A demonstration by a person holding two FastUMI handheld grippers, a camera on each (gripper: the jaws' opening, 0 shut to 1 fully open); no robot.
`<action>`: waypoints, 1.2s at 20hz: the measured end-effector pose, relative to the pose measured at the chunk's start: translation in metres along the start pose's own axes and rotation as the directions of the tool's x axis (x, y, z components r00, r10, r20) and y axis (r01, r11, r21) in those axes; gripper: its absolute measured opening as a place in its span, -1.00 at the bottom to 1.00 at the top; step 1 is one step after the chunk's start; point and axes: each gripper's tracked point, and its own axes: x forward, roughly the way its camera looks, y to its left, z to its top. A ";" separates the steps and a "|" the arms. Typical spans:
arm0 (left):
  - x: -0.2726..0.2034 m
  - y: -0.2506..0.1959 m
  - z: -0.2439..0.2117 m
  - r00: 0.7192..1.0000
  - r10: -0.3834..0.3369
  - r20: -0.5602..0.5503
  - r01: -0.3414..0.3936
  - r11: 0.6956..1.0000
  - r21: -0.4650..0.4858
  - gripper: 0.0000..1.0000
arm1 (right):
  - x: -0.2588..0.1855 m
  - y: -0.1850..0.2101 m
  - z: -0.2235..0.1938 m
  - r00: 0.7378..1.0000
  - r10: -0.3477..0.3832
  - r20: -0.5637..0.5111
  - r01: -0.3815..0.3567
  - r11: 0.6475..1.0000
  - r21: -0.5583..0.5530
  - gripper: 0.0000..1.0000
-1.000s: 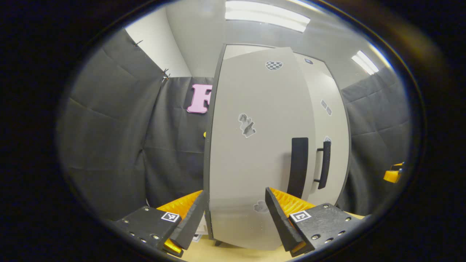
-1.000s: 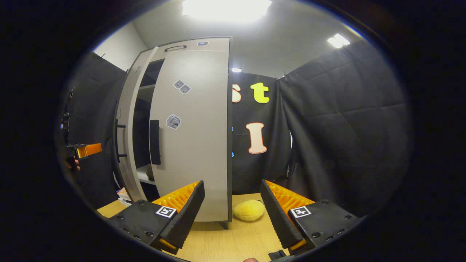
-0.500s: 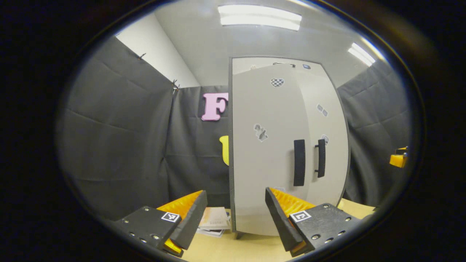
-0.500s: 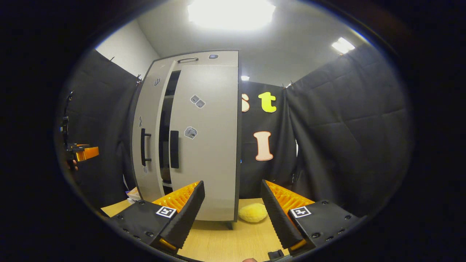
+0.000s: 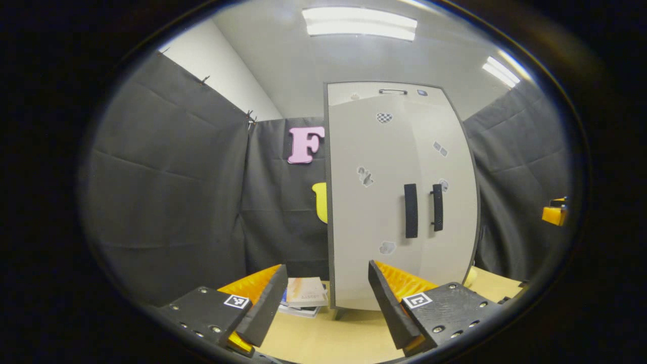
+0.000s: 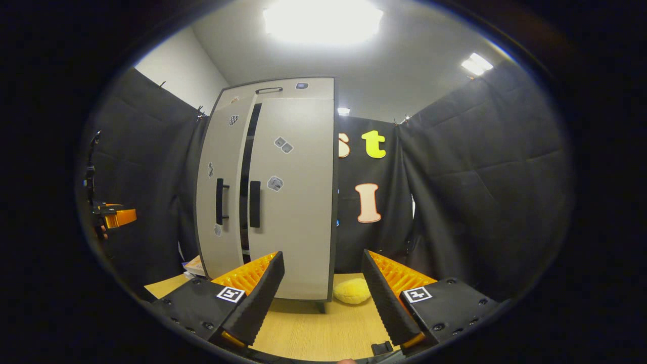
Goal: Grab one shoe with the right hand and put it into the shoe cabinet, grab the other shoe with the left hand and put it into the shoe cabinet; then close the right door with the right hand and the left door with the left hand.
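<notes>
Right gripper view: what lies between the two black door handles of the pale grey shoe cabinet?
A narrow dark gap between the doors of the pale grey shoe cabinet, running top to bottom between the left black handle and right black handle.

No wording can be read here. The shoe cabinet (image 5: 399, 202) carries small stickers on its doors, among them a chequered one (image 5: 384, 118) near the top of the left door, but they show patterns or tiny pictures too small to make out. The left gripper (image 5: 326, 298) and the right gripper (image 6: 323, 293) each bear two small square black-and-white coded markers (image 5: 236, 301), with no legible characters. The books (image 5: 303, 296) on the table (image 6: 313, 328) beside the cabinet have covers too blurred to read.
</notes>
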 end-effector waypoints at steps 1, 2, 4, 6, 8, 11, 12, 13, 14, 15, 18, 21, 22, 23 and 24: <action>-0.002 0.000 0.001 1.000 0.008 -0.001 -0.008 1.000 0.004 0.94 | -0.002 0.001 0.000 1.000 0.000 0.003 0.000 1.000 0.002 0.94; -0.003 0.002 0.002 1.000 0.016 -0.001 -0.016 1.000 0.005 0.94 | -0.003 0.001 -0.001 1.000 0.001 0.005 -0.001 1.000 0.005 0.96; -0.007 0.004 0.005 0.999 0.032 0.000 -0.032 0.999 0.007 0.94 | -0.004 0.004 -0.002 1.000 0.006 0.007 -0.006 1.000 0.013 0.95; -0.010 0.006 0.006 0.999 0.044 0.000 -0.044 0.999 0.010 0.94 | -0.005 0.005 -0.002 1.000 0.010 0.007 -0.010 1.000 0.019 0.96; -0.012 0.009 0.006 0.998 0.056 -0.001 -0.056 0.998 0.013 0.94 | -0.005 0.006 0.000 1.000 0.011 0.015 -0.012 1.000 0.023 0.94; -0.014 0.010 0.005 0.997 0.071 0.001 -0.071 0.997 0.010 0.94 | -0.006 0.007 0.004 1.000 0.014 0.025 -0.015 1.000 0.020 0.94; -0.013 0.011 0.006 0.997 0.073 0.003 -0.073 0.997 0.008 0.96 | -0.006 0.007 0.004 0.999 0.015 0.028 -0.016 1.000 0.017 0.95; -0.014 0.011 0.006 0.997 0.075 0.003 -0.075 0.997 0.008 0.94 | -0.006 0.007 0.005 0.999 0.016 0.028 -0.016 1.000 0.015 0.95; -0.014 0.011 0.006 0.997 0.078 0.004 -0.078 0.997 0.011 0.94 | -0.005 0.007 0.006 0.999 0.018 0.029 -0.018 1.000 0.013 0.93; -0.014 0.011 0.006 0.997 0.079 0.005 -0.079 0.997 0.013 0.94 | -0.005 0.007 0.007 0.999 0.020 0.031 -0.020 1.000 0.011 0.96; -0.014 0.012 0.006 0.997 0.075 0.005 -0.075 0.997 0.014 0.94 | -0.005 0.005 0.008 0.999 0.017 0.033 -0.017 1.000 0.007 0.93; -0.013 0.011 0.006 0.997 0.074 0.006 -0.074 0.997 0.017 0.96 | -0.005 0.004 0.009 0.999 0.018 0.032 -0.019 1.000 0.007 0.95; -0.012 0.012 0.007 0.997 0.074 0.006 -0.075 0.997 0.018 0.96 | -0.005 0.003 0.008 0.999 0.018 0.032 -0.018 1.000 0.007 0.95; -0.012 0.012 0.007 0.997 0.075 0.007 -0.075 0.997 0.019 0.96 | -0.005 0.003 0.009 0.999 0.018 0.032 -0.019 1.000 0.007 0.95; -0.011 0.012 0.007 0.997 0.075 0.006 -0.075 0.997 0.020 0.96 | -0.006 0.002 0.010 0.999 0.019 0.033 -0.019 1.000 0.008 0.95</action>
